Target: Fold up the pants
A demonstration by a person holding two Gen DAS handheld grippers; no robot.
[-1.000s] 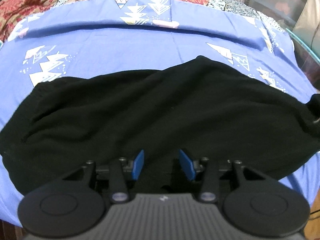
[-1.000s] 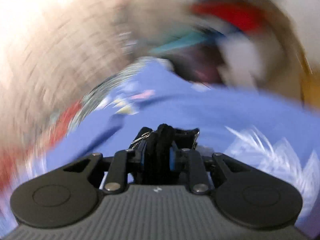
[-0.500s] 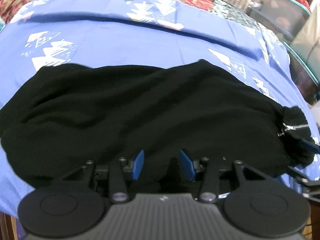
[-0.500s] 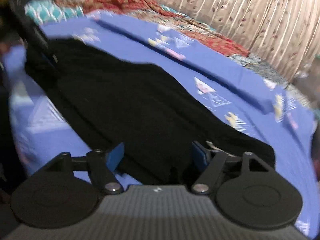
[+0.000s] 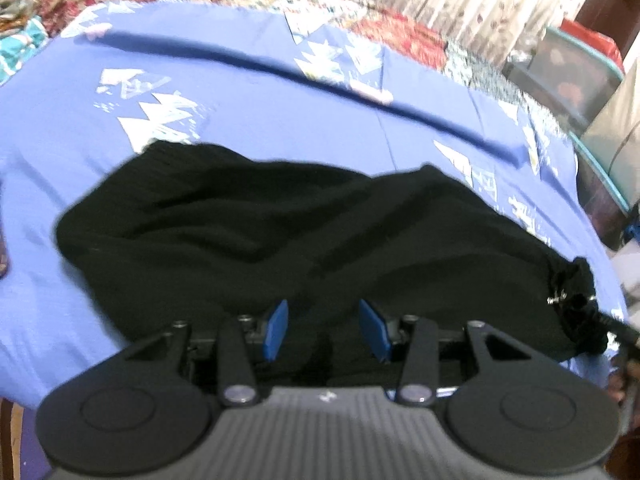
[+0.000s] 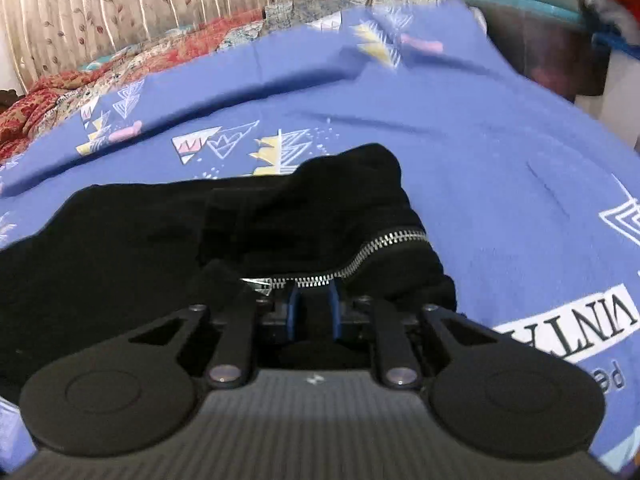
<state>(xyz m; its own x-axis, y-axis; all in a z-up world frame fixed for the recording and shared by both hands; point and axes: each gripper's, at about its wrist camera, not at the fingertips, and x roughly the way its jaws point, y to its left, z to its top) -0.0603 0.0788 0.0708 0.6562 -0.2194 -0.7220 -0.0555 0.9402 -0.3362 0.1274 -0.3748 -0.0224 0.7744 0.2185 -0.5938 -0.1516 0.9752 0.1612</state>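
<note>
While the black pants [image 5: 304,236] lie spread across the blue patterned sheet [image 5: 280,120] of the bed, both grippers sit at their near edge. From the left wrist view the pants fill the middle of the picture from 9 o'clock to 3 o'clock, bunched and creased, with 1 end gathered into a dark knot at 3 o'clock. The left gripper [image 5: 326,330] stands at 6 o'clock with its 2 blue fingers [image 5: 276,330] partly apart; black cloth lies between them, but whether the pads press on it I cannot tell.

From the right wrist view the pants [image 6: 140,248] run from 9 o'clock toward the centre, and a silver zipper [image 6: 360,260] crosses the cloth just above the right gripper [image 6: 314,308]. Its fingers [image 6: 294,312] are closing and stand narrowly apart, with a fold of black fabric at the zipper between them.

A red floral quilt [image 6: 100,72] lies past the sheet at 10 o'clock, and a pleated beige curtain [image 6: 140,0] hangs behind it at 11 o'clock.
</note>
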